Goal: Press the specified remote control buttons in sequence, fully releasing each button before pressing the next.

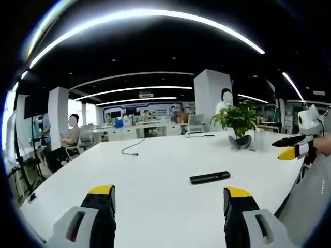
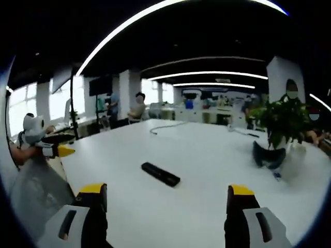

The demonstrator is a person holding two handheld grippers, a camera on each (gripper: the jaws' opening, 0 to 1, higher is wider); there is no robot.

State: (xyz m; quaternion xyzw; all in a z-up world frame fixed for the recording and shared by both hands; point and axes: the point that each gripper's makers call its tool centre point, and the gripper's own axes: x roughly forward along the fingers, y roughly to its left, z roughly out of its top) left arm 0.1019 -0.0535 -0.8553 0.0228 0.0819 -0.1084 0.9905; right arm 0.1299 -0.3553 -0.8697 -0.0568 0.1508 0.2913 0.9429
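Both grippers are held above the near edge of a large white table (image 1: 155,170), and nothing is gripped by either. In the left gripper view, the left gripper (image 1: 169,204) is seen with its yellow-tipped jaws wide apart, and bare tabletop is framed between them. In the right gripper view, the right gripper (image 2: 167,201) is likewise seen with its jaws spread wide over bare table.

A black remote control (image 1: 209,177) is seen lying flat on the table, well apart from both sets of jaws; in the right gripper view it lies ahead and left of centre. The right gripper is also caught at the right edge of the left gripper view, with a hand behind it.

A potted plant (image 1: 238,122) is placed farther back on the table, and a dark cable (image 1: 132,148) is laid towards the far side. A seated person (image 1: 64,142) is seen beyond the table.
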